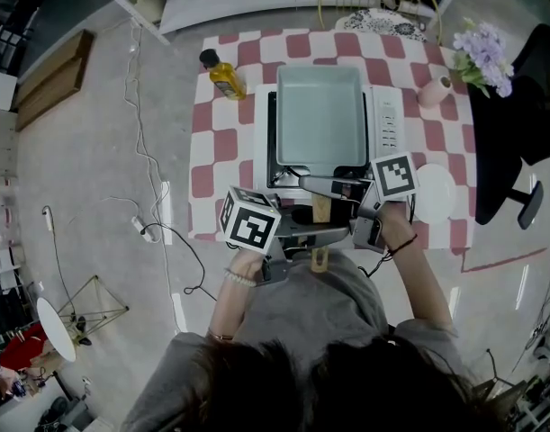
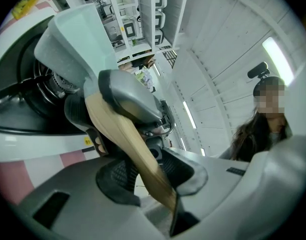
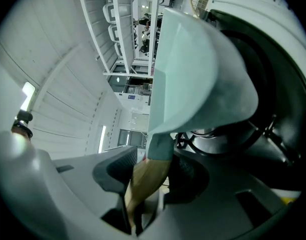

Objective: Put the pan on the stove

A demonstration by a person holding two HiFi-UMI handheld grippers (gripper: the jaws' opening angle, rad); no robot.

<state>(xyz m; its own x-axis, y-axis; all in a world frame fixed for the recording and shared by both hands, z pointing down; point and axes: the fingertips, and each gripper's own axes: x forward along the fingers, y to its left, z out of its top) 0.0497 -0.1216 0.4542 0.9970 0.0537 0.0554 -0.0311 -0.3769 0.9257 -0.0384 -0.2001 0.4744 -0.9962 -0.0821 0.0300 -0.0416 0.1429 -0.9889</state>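
Pan: we see a pale green rectangular pan over the middle of the stove, its long side running away from us. We cannot tell whether its base rests on the burner grate or sits just above it.
Handle: a wooden handle sticks out from the pan's near edge toward us, past the stove's front edge.
Left gripper: our left gripper has its jaws partly closed, and both pads press on the handle near its free end.
Right gripper: our right gripper is clamped on the handle too, with its jaws held partway apart by the wood. It grips nearer the pan than the left one does.
Grip order: from the left gripper view we see the other gripper's jaw across the handle, between us and the pan.
Stove: it is a white tabletop unit with its control strip on the right. It stands on a pink and white checked cloth.
Bottle: a bottle of yellow liquid with a dark cap lies tilted just left of the stove's far corner.
Plate: a white plate sits just right of the stove's near corner.
Flowers: pale purple flowers stand at the cloth's far right corner, beside a pink cup.
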